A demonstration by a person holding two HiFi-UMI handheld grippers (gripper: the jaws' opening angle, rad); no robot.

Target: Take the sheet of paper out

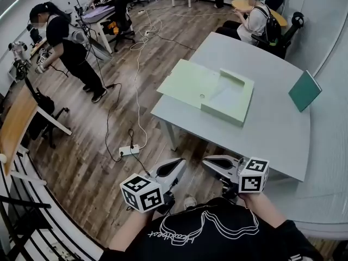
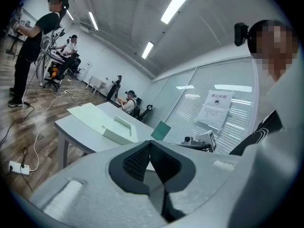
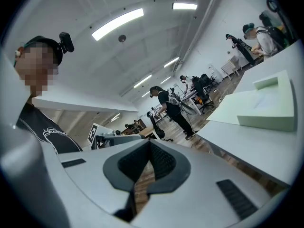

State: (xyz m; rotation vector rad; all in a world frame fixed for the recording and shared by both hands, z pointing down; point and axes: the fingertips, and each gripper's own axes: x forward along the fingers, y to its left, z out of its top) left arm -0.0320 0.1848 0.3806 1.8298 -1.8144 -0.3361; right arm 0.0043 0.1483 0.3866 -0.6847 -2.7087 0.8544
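left tongs (image 1: 178,165) and right tongs (image 1: 208,162) pressed together, empty; open green box (image 1: 220,112) lies well ahead on the tabletop (image 1: 272,135), nearer the right.

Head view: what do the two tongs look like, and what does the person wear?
The left tongs and right tongs are pale grey, tapering shells with dark ribbed pads inside. Each carries a white cube with black square markers. The person wears a black top with a white line print.
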